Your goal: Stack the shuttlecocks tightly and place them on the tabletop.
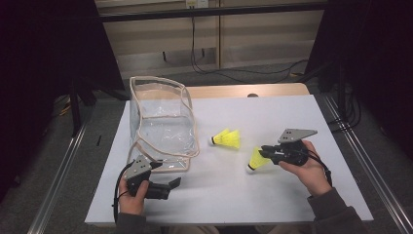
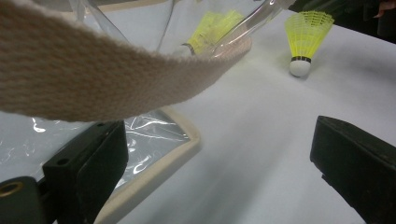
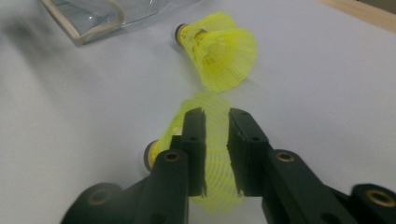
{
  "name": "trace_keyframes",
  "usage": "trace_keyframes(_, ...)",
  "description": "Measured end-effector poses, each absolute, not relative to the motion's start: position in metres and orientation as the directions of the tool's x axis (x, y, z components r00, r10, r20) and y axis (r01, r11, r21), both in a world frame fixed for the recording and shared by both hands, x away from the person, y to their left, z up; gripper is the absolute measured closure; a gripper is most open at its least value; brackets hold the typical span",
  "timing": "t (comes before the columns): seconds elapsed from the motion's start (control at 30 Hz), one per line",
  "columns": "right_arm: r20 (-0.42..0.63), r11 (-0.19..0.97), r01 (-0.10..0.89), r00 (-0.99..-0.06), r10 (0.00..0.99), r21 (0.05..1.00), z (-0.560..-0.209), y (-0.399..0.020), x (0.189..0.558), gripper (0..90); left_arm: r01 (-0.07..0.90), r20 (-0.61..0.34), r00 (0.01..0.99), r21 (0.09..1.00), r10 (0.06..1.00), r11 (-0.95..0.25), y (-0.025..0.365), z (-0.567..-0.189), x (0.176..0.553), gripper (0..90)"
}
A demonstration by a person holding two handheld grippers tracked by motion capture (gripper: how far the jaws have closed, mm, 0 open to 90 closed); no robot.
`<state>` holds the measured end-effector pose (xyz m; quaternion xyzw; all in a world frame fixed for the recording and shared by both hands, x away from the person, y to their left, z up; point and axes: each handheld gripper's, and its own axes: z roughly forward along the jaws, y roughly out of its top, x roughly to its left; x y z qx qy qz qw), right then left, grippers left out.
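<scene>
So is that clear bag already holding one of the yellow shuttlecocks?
No: the clear bag holds none; one shuttlecock lies on the white table, and the right gripper pinches the other shuttlecock.

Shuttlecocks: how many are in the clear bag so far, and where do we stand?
None is in the clear bag yet. In hand: the right gripper is shut on the skirt of the near shuttlecock, which rests on the table. The left gripper sits open beside the bag's bottom edge. Left: likely bagging this one, then the second shuttlecock lying loose.
</scene>
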<state>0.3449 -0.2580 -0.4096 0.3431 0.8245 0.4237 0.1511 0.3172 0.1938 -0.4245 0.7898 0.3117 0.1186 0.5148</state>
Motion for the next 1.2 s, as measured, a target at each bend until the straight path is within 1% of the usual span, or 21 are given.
trace_keyframes(0.03, 0.044, 0.409, 0.441, -0.721, 0.691, 0.799, -0.41, -0.258, 0.345, 84.6, 0.371, -0.132, 0.777, 0.887, 0.616, -0.277, 0.194, -0.424, 0.317, 4.1)
trace_keyframes(0.1, 0.057, 0.411, 0.453, -0.723, 0.688, 0.792, -0.412, -0.258, 0.345, 87.5, 0.371, -0.134, 0.777, 0.887, 0.615, -0.275, 0.194, -0.424, 0.317, 4.1)
trace_keyframes(0.23, 0.054, 0.413, 0.456, -0.721, 0.691, 0.788, -0.414, -0.258, 0.345, 89.7, 0.371, -0.134, 0.776, 0.887, 0.616, -0.274, 0.194, -0.424, 0.317, 4.1)
trace_keyframes(1.2, 0.094, 0.397, 0.5, -0.703, 0.705, 0.77, -0.428, -0.268, 0.35, 89.0, 0.369, -0.13, 0.778, 0.886, 0.614, -0.281, 0.194, -0.424, 0.317, 4.2)
